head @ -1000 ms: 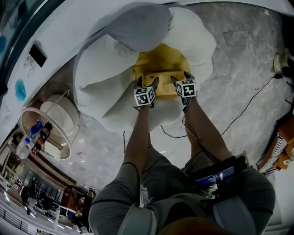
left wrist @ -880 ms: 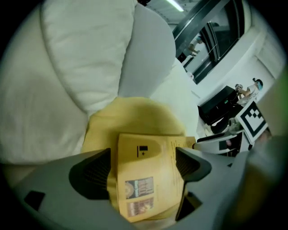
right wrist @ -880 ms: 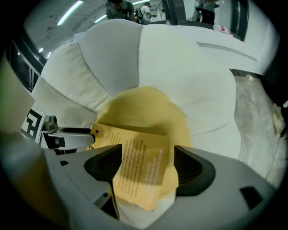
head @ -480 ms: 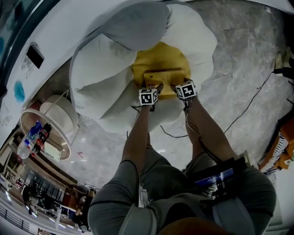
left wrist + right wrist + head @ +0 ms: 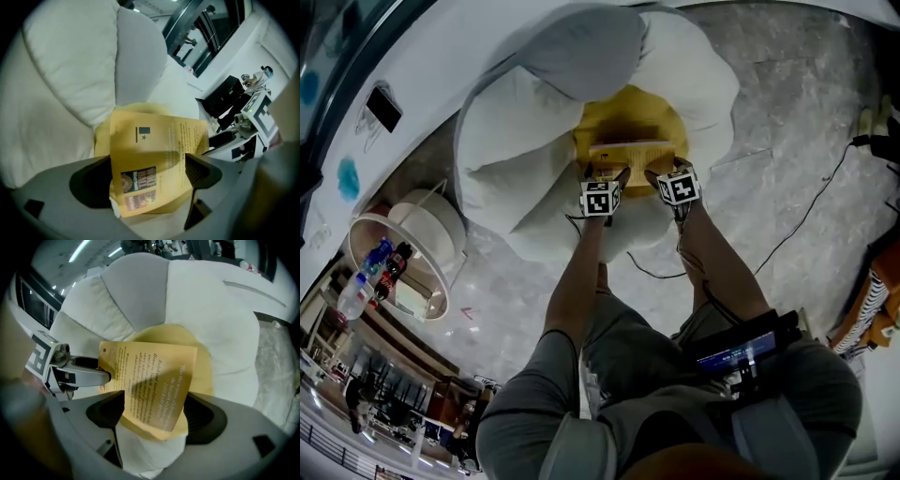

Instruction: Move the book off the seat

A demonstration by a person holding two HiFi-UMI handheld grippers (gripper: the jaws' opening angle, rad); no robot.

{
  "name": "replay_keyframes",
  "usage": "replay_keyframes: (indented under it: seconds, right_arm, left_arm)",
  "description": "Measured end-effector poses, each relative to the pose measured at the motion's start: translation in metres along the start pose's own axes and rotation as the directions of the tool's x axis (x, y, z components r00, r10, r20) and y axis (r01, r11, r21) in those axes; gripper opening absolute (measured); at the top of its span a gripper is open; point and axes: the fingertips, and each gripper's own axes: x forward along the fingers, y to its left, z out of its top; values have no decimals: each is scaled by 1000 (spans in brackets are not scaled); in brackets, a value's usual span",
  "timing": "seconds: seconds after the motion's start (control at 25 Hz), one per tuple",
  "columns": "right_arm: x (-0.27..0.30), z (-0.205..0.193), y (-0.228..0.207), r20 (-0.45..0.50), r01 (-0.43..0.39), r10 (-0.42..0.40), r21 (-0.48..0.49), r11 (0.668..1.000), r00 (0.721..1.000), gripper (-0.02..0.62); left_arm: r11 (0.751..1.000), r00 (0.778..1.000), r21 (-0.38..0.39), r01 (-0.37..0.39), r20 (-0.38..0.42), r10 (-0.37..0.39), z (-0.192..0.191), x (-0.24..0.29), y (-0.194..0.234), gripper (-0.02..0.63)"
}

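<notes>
**Straddling the Book at the Seat's Front Edge**

Left gripper (image 5: 603, 174): the jaws have just been opening and now stand at full spread. The book (image 5: 633, 155) sits between them, and the pads do not appear to clamp it.

The book lies on the yellow centre cushion (image 5: 623, 112) of the flower-shaped seat (image 5: 511, 159). Its near edge faces the person, so both tools can take it from the front.

Right gripper (image 5: 664, 172): it has also just opened wide, around the book's right near corner, with nothing gripped.

Only the head view shows the white petals all round and the two tools side by side. Only the gripper views show the cover print and how the book sits between the jaws.
</notes>
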Motion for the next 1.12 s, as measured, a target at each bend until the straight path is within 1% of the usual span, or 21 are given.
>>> replay_keyframes:
  seconds: [0.12, 0.28, 0.4, 0.48, 0.6, 0.68, 0.76, 0.88, 0.96, 1.08, 1.12]
  right_arm:
    - [-25, 25, 13, 69, 9, -10, 6, 1000, 998, 379]
    - [-73, 81, 36, 194, 23, -20, -13, 1000, 981, 379]
    - [-118, 129, 55, 298, 51, -36, -43, 998, 954, 378]
    - [-154, 160, 70, 365, 75, -46, -65, 995, 930, 377]
    - [-217, 211, 98, 461, 118, -63, -91, 989, 885, 378]
    - [-261, 249, 119, 521, 142, -64, -110, 984, 851, 379]
    - [-307, 283, 142, 583, 158, -52, -133, 978, 811, 379]
    - [-377, 316, 180, 660, 171, -22, -162, 972, 751, 379]
    - [-428, 334, 209, 709, 178, 8, -187, 966, 705, 379]
    - [-503, 362, 255, 780, 192, 72, -240, 952, 621, 379]
    - [-526, 368, 269, 799, 198, 92, -256, 946, 595, 379]
  left_arm:
    - [999, 997, 27, -35, 72, 33, 31, -33, -3, 469]
    - [996, 983, 30, -80, 168, 74, 82, -81, -1, 469]
    - [992, 958, 24, -122, 264, 112, 129, -129, -5, 469]
    - [987, 931, 18, -162, 335, 147, 162, -168, -10, 469]
    - [975, 876, -1, -221, 439, 199, 215, -233, -19, 468]
    - [968, 836, -5, -249, 504, 218, 255, -278, -23, 468]
    - [961, 792, 1, -277, 567, 228, 292, -326, -30, 468]
    - [948, 724, 8, -320, 647, 239, 333, -406, -47, 468]
    - [936, 670, 9, -351, 701, 244, 357, -465, -62, 468]
    - [917, 572, 1, -399, 782, 248, 387, -551, -80, 468]
    - [912, 543, -3, -411, 802, 248, 393, -576, -85, 468]
